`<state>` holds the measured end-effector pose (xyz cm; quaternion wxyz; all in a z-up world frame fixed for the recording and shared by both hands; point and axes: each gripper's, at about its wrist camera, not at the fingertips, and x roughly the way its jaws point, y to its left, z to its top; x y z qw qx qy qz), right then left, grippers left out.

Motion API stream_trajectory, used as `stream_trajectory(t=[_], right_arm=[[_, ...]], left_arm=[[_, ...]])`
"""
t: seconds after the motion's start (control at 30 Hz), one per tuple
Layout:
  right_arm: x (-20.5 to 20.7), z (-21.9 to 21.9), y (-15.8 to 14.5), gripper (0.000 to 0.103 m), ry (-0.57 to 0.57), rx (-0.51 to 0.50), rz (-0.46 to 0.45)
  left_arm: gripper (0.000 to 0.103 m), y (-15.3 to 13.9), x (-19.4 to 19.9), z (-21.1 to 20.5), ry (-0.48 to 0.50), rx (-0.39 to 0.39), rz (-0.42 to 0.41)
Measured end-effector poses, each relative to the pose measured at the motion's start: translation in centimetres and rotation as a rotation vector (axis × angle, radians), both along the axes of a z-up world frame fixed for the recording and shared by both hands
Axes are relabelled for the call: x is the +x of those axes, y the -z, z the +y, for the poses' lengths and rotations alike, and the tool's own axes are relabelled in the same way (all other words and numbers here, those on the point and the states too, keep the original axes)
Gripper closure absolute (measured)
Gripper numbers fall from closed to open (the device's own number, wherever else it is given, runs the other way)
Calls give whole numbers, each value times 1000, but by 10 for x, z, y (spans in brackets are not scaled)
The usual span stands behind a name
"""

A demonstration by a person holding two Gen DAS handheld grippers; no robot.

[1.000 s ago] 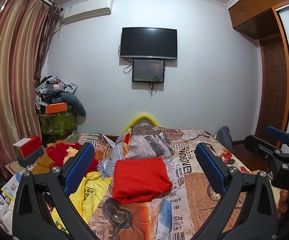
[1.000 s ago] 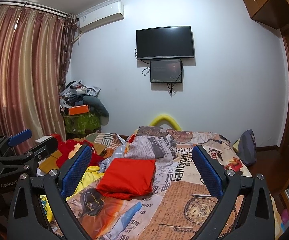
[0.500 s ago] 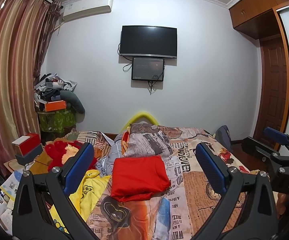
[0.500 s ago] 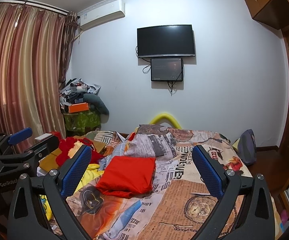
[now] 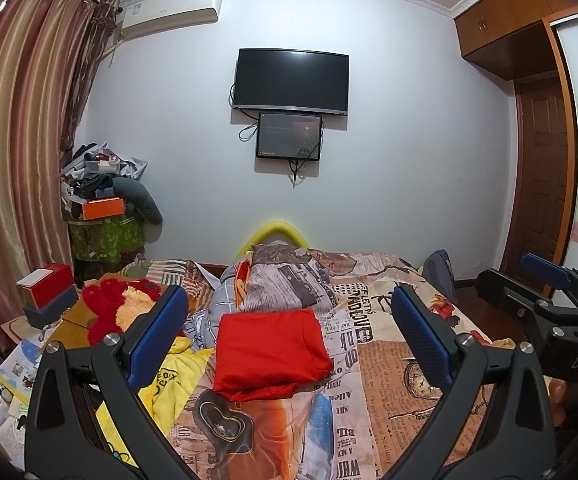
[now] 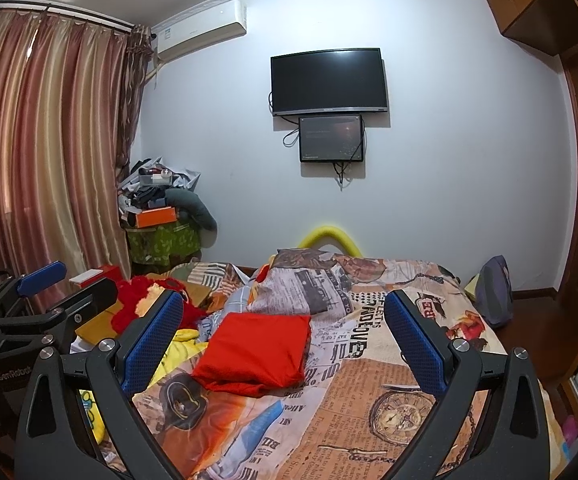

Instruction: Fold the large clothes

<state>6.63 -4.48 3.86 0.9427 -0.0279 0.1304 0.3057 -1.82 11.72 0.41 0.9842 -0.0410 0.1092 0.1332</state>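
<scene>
A folded red garment lies on the bed's patterned cover; it also shows in the right wrist view. A yellow garment lies crumpled to its left, seen too in the right wrist view. My left gripper is open and empty, held above the bed in front of the red garment. My right gripper is open and empty, to the right of the left one. Each gripper shows at the edge of the other's view.
A red and yellow plush toy and boxes lie left of the bed. A cluttered pile stands by the curtain. A dark bag sits at the bed's right edge. A TV hangs on the far wall.
Both grippers have tilted slightly upward and drawn back a little; the bed sits lower in both views. Nothing was taken hold of or let go.
</scene>
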Motion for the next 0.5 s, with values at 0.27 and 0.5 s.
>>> stream_trajectory(t=[0.27, 0.5], right_arm=[[2, -2, 1, 3, 2, 0, 7], [3, -3, 1, 3, 2, 6, 14]], left_arm=[[1, -1, -1, 1, 4, -3, 9], [1, -2, -1, 2, 5, 1, 12]])
